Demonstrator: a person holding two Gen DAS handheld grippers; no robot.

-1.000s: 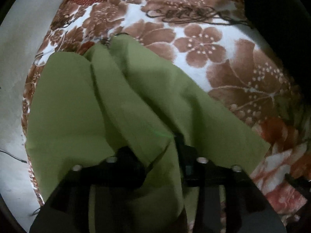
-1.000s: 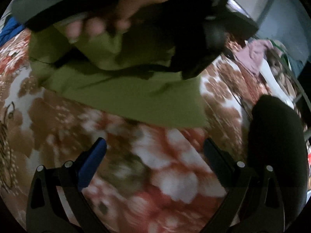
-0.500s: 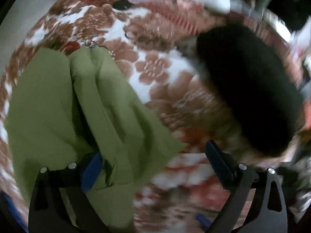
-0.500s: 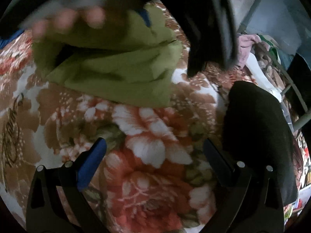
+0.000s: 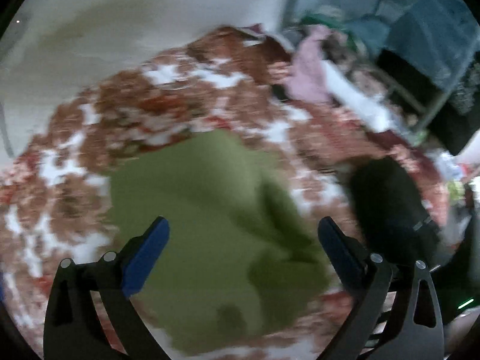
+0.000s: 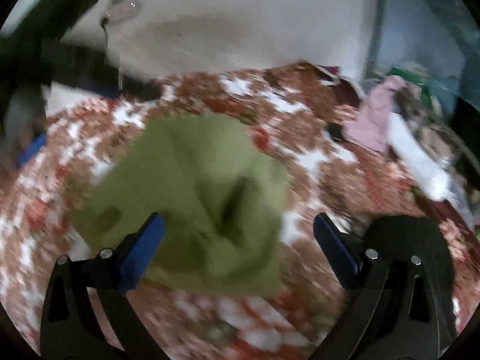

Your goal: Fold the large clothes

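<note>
Our left claw [image 5: 243, 234] and right claw [image 6: 238, 229] both gape wide, empty, above the folded green garment [image 5: 210, 225] on the floral bedspread [image 5: 126, 105]. Only the right view shows the wall hook [image 6: 121, 12]. The left jaws have just been opening, releasing the cloth pinched earlier.

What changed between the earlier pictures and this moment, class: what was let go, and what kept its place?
The left gripper, clamped on the green garment a second ago, has let it go and stands open, lifted away. The right gripper has also drawn back, open throughout. The garment lies folded on the floral blanket; the black bundle stays beside it.
</note>
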